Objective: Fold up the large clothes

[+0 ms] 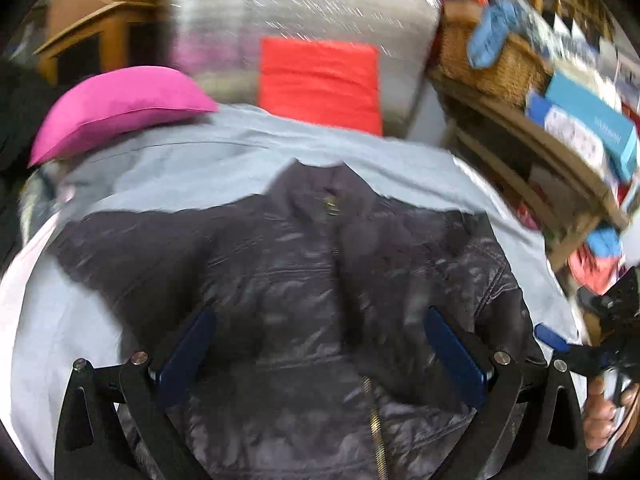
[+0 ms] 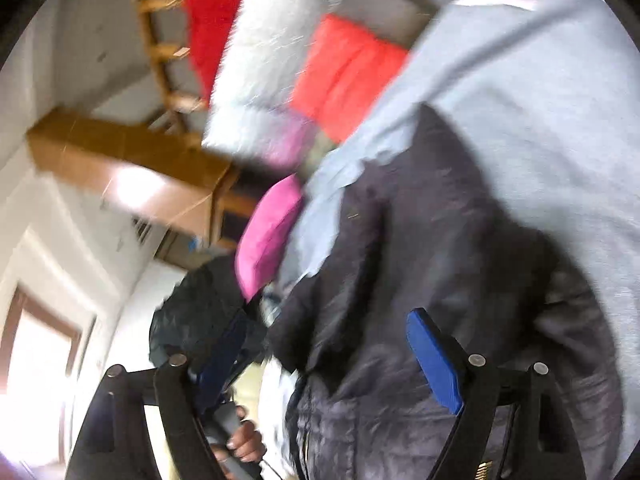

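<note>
**Dark jacket spread on a pale blue sheet, both grippers spread wide above it**

A dark quilted jacket (image 1: 320, 280) lies flat, front up, on a pale blue sheet (image 1: 192, 160). Its collar points away from the left gripper (image 1: 320, 352), and a brass zipper (image 1: 374, 424) runs down its middle toward the camera. The left gripper sits over the jacket's lower front with its two blue-padded fingers (image 1: 188, 356) spread wide apart, one to each side of the zipper, holding nothing. Whether the pads touch the fabric cannot be told.

Beyond the jacket, ahead of the left gripper, a bright pink cushion (image 1: 116, 108) rests on the sheet's far left edge. A red-orange cushion (image 1: 320, 80) leans against a grey-white fluffy cushion (image 1: 304, 16) straight ahead. To the right stand wooden shelves (image 1: 520, 136) with a wicker basket (image 1: 492, 64) and boxes.

In the right wrist view, strongly tilted and blurred, the right gripper (image 2: 324, 360) is also wide apart and holds nothing. Its right finger (image 2: 434, 360) lies over the jacket (image 2: 420, 260); its left finger is off the jacket's edge. Below that left finger a hand (image 2: 244, 440) grips a grey handle. A wooden cabinet (image 2: 132, 176) stands further off to the left.
</note>
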